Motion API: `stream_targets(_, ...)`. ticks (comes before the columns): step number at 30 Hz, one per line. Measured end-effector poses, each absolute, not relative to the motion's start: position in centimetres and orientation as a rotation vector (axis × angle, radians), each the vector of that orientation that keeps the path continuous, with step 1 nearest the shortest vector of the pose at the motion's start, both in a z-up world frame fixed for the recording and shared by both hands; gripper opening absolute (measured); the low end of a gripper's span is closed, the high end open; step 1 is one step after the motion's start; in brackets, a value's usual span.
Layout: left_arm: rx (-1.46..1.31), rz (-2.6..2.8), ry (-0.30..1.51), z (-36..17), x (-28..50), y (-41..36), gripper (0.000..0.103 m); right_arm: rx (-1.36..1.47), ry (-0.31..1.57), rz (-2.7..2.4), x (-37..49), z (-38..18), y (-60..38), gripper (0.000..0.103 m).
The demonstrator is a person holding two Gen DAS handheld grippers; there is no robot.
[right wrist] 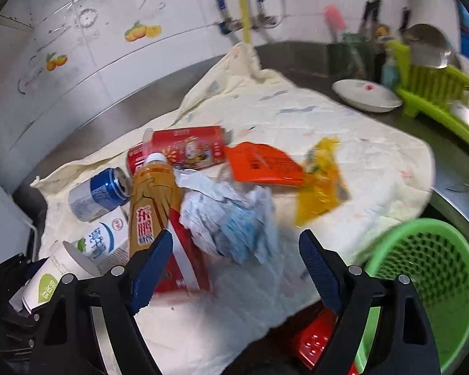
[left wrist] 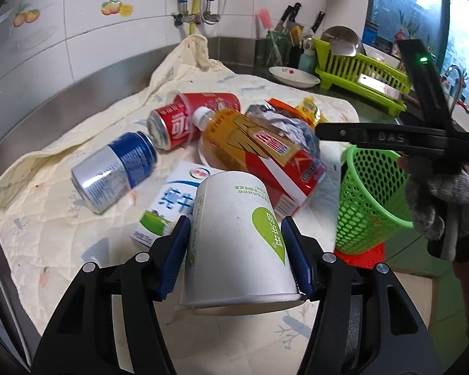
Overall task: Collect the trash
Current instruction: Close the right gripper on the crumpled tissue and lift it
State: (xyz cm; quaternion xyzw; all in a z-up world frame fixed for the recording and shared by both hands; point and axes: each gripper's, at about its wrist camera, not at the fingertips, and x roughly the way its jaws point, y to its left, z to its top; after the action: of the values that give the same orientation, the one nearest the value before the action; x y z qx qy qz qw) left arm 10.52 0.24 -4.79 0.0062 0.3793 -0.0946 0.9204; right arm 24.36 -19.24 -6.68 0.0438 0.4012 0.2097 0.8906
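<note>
Left wrist view: my left hand-held gripper [left wrist: 236,257] squeezes the paper cup [left wrist: 234,237] at the lower middle, ready for the green basket [left wrist: 369,200] on the right. My right hand-held gripper [right wrist: 236,268] is wide, holding nothing.

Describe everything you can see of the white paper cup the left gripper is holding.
The paper cup is white, with a green leaf-shaped logo, white characters on it and small green print near its base. It looks like thin coated paper and undented. It is tilted, base away from the left wrist camera and rolled rim toward it. The left gripper clamps it, a blue pad pressed on each side. It hangs above the cream cloth, in front of the milk carton. The right wrist view shows its open mouth.
</note>
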Motion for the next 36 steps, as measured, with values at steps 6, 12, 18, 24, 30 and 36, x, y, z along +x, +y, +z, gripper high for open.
stream_targets(6,0.01,-0.184,0.777,-4.6,11.0,0.9,0.059,0.196,0.897,0.509,27.8,-8.1,-19.2,0.08)
stream_targets(12,0.004,-0.18,0.776,-4.7,11.4,1.2,0.059,0.193,0.965,0.523,29.7,-10.0,-18.6,0.08)
stream_targets(18,0.0,-0.176,0.774,-4.7,11.4,1.5,0.059,0.279,1.001,0.545,30.1,-11.6,-19.8,0.072)
stream_targets(24,-0.007,-0.175,0.761,-4.3,11.2,1.6,0.059,0.299,0.963,0.563,28.9,-10.4,-20.3,0.055)
stream_targets(30,-0.002,-0.181,0.744,-3.8,11.1,1.4,0.059,0.248,0.954,0.556,28.1,-9.9,-20.4,0.05)
stream_targets(36,0.001,-0.175,0.744,-3.7,11.2,1.5,0.059,0.257,0.965,0.546,28.8,-10.7,-20.3,0.073)
